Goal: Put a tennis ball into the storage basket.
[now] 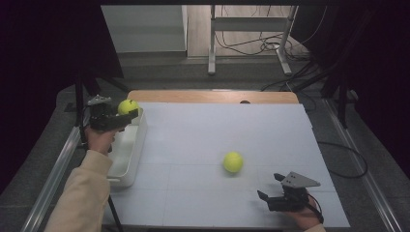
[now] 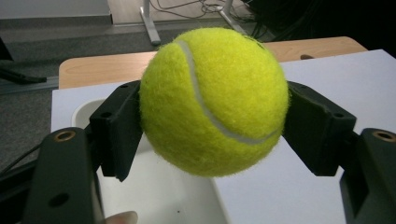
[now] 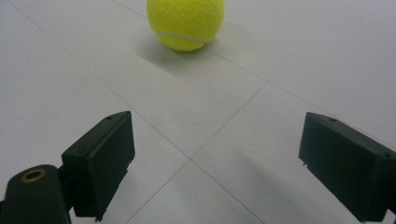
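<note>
Two balls in play, one clamped and one sitting free.
Nearest the person, the right gripper (image 1: 270, 186) is hovering low by the near edge of the white board (image 1: 203, 130), jaws spread wide, with open board all around the loose tennis ball (image 1: 232, 162) ahead. Farther off, the left gripper (image 1: 126, 118) is squeezing a second tennis ball (image 1: 127, 107) above the white tray (image 1: 126, 157) at the board's left edge.

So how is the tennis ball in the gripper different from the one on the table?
The held tennis ball is clamped between the left gripper jaws, above the far end of the white tray; the loose tennis ball rests free on the white table sheet. The held one is lifted; the loose one sits ahead of the open right gripper, untouched. Both are fuzzy yellow with a white seam.
</note>
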A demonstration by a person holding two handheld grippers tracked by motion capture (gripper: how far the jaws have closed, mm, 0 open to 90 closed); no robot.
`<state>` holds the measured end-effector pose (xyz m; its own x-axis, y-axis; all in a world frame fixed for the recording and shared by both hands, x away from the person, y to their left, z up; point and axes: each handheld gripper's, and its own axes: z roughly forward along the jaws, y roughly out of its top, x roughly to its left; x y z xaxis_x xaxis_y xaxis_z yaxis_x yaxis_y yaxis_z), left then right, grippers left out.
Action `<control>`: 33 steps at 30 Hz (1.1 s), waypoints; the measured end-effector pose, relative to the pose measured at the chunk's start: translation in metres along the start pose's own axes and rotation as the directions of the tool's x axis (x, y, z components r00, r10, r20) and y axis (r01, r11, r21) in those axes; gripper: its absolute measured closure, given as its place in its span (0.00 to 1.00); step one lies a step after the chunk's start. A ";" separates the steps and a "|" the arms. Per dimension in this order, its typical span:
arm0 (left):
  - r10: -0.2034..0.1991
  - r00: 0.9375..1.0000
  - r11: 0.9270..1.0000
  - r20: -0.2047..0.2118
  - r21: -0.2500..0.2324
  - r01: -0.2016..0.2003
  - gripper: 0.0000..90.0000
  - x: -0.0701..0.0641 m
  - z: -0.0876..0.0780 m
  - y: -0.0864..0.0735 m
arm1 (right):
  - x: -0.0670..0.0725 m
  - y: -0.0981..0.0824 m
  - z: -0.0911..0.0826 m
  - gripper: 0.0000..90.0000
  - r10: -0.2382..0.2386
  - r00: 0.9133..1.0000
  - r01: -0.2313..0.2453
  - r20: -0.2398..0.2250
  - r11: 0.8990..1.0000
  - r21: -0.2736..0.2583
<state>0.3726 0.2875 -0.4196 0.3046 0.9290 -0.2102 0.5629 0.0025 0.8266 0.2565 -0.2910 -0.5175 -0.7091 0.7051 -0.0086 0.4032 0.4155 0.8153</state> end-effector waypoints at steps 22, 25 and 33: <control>0.004 0.999 0.997 -0.054 0.074 0.000 0.29 0.010 0.015 -0.005 | 0.000 0.000 0.001 0.12 -0.002 1.000 0.002 -0.002 1.000 0.002; 0.018 0.998 0.996 -0.066 0.087 -0.013 0.29 0.010 0.018 -0.005 | 0.000 0.000 0.001 0.12 -0.003 1.000 0.003 -0.002 1.000 0.003; 0.011 0.997 0.994 -0.077 0.113 -0.002 0.29 0.013 0.022 -0.008 | 0.000 0.000 0.001 0.12 -0.003 1.000 0.003 -0.002 1.000 0.004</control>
<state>0.3888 0.2915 -0.4400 0.2503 0.9548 -0.1602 0.6454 -0.0412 0.7627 0.2567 -0.2906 -0.5180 -0.7113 0.7028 -0.0103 0.4031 0.4198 0.8132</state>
